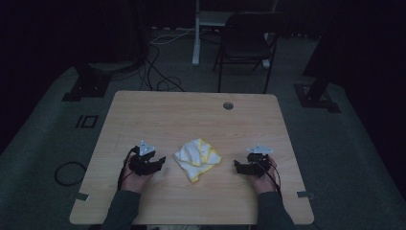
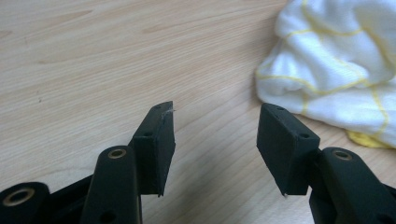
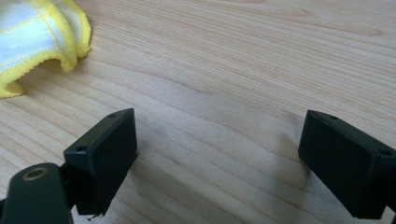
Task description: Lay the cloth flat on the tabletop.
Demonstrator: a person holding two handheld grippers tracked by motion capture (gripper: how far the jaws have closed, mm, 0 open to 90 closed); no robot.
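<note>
Crumpled white cloth w/ yellow trim point(image 1: 197, 158) lies on wooden table point(image 1: 191, 115), near front edge, between the 2 grippers, touching neither. Left gripper point(image 1: 160, 161) low over table just left of cloth, jaws apart, nothing between. Right gripper point(image 1: 237, 166) right of cloth, jaws wide, bare wood between. Both aim inward at cloth.

high view: above, looking down | gripper views: close, low | shared: cloth point(image 1: 197, 158), table point(image 1: 191, 115)
</note>
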